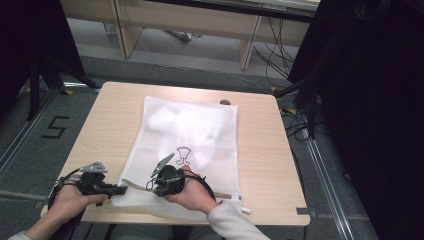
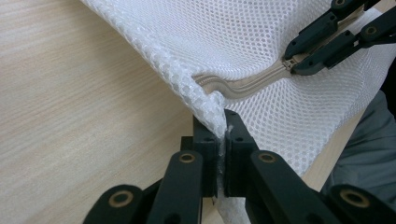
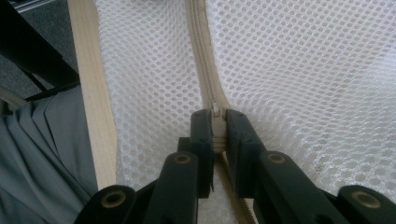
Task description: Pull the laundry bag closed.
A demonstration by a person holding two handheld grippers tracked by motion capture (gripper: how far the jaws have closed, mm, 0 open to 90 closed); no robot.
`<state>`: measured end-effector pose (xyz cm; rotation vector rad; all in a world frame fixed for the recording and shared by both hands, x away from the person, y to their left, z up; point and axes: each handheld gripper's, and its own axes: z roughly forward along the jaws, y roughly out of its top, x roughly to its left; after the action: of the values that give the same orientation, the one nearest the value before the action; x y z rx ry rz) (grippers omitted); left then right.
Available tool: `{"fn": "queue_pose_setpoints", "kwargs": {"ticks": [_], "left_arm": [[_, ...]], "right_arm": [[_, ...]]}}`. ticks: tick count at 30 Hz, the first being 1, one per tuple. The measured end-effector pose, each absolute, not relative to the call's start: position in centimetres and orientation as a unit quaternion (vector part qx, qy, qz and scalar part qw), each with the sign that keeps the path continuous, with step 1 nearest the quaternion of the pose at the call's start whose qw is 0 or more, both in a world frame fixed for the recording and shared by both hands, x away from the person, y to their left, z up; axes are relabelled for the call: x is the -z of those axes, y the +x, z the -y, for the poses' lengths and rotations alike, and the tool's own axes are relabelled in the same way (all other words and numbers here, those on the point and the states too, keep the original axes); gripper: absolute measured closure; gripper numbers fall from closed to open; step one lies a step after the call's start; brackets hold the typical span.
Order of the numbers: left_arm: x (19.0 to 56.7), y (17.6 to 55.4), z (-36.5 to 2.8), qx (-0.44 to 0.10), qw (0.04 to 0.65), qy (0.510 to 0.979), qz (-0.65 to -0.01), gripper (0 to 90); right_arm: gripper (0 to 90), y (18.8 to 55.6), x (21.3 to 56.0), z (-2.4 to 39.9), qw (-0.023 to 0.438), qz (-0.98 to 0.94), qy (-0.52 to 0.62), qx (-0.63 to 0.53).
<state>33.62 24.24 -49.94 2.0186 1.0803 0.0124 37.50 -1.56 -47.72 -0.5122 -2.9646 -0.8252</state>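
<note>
A white mesh bag [image 1: 187,145] lies flat on the table [image 1: 105,125], its zip [image 3: 201,56] along the near edge. The left gripper [image 2: 222,135] is clamped on the bag's near-left corner; the right gripper [image 3: 216,126] is clamped on the zip pull [image 3: 216,112]. A "5" [image 1: 55,127] is marked on the floor.

A light wooden table [image 1: 110,125] is set on grey carpet [image 1: 70,105] marked with a black figure five [image 1: 55,127], with black cables [image 1: 300,125] trailed along its right side and pale wooden furniture [image 1: 190,22] placed beyond.
</note>
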Motion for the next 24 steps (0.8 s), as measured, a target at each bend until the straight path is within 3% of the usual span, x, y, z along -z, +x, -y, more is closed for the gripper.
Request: {"fn": "queue_pose_setpoints", "kwargs": {"ticks": [24], "left_arm": [[50.1,33.6,-24.1,-0.009,0.420,0.798,-0.432,85.4]], "right_arm": [[82.3,37.5,47.5,2.7,0.009,0.950,-0.170,0.262]]}}
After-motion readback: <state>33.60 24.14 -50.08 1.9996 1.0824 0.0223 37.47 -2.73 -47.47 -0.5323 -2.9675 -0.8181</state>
